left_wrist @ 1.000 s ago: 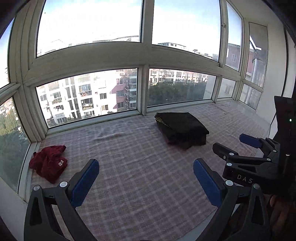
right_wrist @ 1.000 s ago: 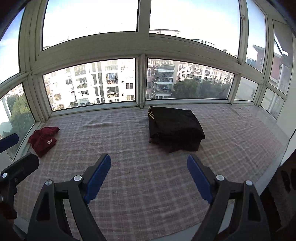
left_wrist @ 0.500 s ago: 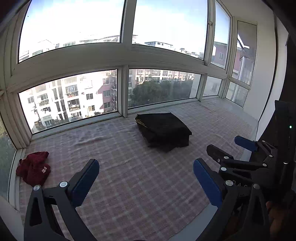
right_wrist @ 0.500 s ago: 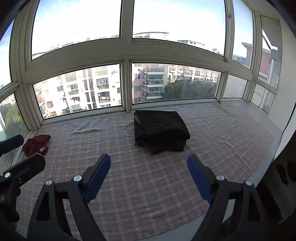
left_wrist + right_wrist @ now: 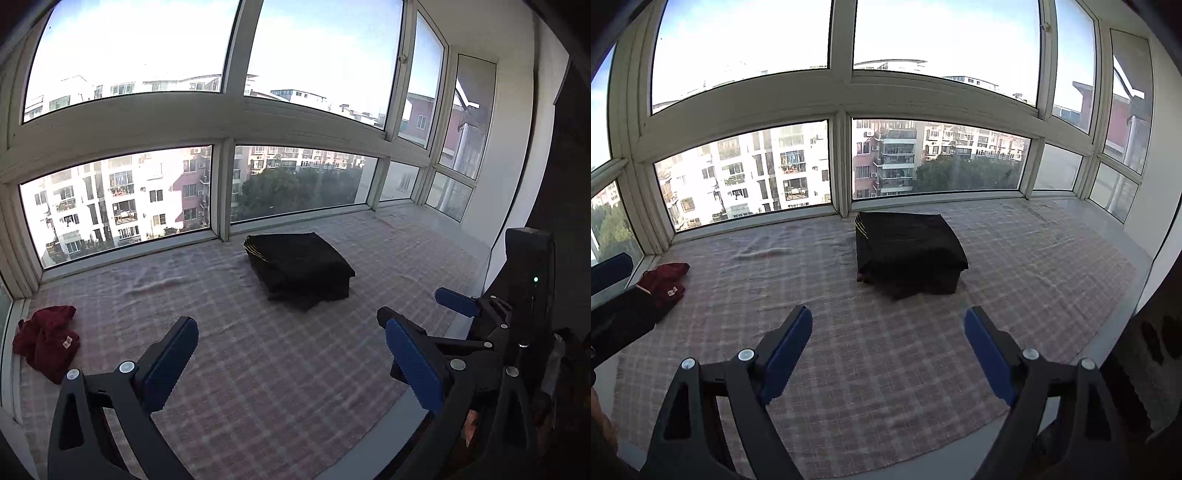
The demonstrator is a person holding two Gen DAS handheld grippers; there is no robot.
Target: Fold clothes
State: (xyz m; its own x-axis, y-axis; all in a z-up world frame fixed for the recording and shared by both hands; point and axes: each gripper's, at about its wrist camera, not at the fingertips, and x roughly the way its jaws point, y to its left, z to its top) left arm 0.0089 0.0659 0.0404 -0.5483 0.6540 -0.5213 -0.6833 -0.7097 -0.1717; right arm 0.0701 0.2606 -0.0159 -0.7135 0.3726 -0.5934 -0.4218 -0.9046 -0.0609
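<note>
A neatly folded stack of black clothes (image 5: 299,266) (image 5: 908,247) sits on the plaid-covered window platform (image 5: 258,369) (image 5: 871,376), near the glass. A crumpled dark red garment (image 5: 46,339) (image 5: 666,282) lies at the platform's far left end. My left gripper (image 5: 291,343) is open and holds nothing, hovering over the platform's front part. My right gripper (image 5: 888,332) is likewise open with nothing in it; it also shows as the right gripper (image 5: 421,310) at the right of the left wrist view. Both are well short of the clothes.
Large windows (image 5: 842,166) wall the platform at the back and both ends. A white wall (image 5: 517,166) stands on the right. The platform's pale front edge (image 5: 923,458) runs just under the grippers. The left gripper's finger (image 5: 624,317) partly hides the red garment.
Both views have drawn back from the platform and swung a little right, so the black stack and red garment sit farther left. Both grippers stayed open and held nothing.
</note>
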